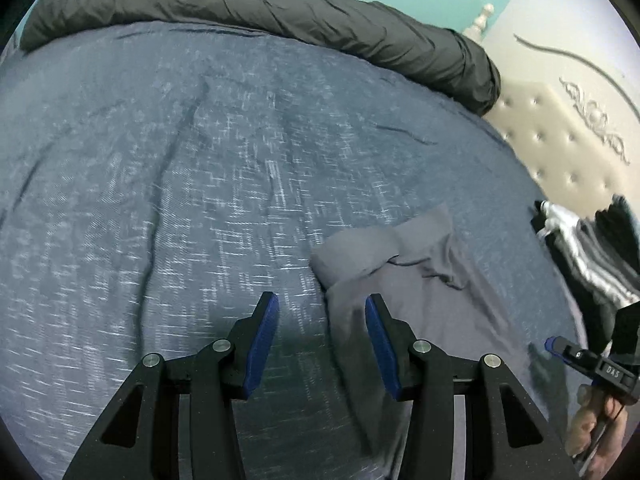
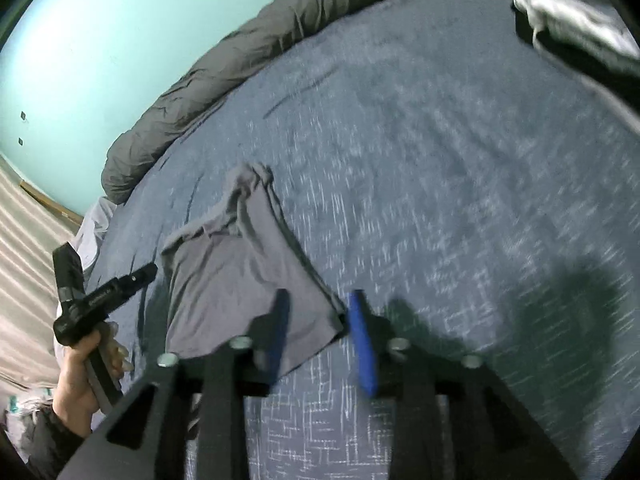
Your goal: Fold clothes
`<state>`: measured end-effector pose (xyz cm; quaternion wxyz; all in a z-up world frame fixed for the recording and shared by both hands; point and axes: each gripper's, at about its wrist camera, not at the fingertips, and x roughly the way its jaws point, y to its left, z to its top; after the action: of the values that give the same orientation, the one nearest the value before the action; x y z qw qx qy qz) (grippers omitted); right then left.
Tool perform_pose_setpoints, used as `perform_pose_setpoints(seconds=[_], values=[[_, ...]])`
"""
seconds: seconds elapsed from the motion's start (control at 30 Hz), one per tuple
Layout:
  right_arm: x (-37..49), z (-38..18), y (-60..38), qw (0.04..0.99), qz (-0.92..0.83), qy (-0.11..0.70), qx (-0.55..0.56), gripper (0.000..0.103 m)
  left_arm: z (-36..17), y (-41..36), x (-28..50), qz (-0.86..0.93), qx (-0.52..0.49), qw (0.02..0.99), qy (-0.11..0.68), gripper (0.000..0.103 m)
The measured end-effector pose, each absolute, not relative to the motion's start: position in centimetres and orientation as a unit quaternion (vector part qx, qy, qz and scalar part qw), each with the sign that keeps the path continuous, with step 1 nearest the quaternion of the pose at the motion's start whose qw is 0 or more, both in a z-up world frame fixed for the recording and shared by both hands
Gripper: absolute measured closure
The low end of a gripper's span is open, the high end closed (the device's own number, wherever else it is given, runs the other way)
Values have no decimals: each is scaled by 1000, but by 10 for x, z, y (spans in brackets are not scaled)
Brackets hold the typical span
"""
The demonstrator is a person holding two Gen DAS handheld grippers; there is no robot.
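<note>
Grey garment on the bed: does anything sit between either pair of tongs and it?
Nothing visible does. The grey garment lies flat on the blue bedspread, directly under the open right tongs and beside the open left tongs.

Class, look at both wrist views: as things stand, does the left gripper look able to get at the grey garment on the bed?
Probably yes. The left gripper stands open right at the grey garment's edge, its right finger over the cloth. Nothing lies between them on the blue bedspread, and the right gripper sits off to the side.
</note>
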<state>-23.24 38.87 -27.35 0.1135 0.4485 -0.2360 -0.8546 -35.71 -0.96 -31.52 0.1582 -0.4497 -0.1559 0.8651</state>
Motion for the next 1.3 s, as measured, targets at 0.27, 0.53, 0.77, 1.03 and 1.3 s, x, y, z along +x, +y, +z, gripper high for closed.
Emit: perform_pose_setpoints(seconds=[0.27,0.53,0.77,1.03,1.3], values=[[-280,-255,357,173,-859,-182,447,70,-322,-12,-361,864,-436,168,-187,54],[-371,-240,310,219,-856,-117,453,70,-328,-14,-368,863,-438,168,-190,54],[-425,-257,272,221,-837,-59,498,67,-330,-14,-369,861,-439,173,-191,54],[-441,-275,250,215,-831,-25,513,68,-330,-16,-368,858,-439,177,-197,54],[-442,-274,253,203,-848,-13,489,100,-330,-20,-369,856,-438,178,-208,54]])
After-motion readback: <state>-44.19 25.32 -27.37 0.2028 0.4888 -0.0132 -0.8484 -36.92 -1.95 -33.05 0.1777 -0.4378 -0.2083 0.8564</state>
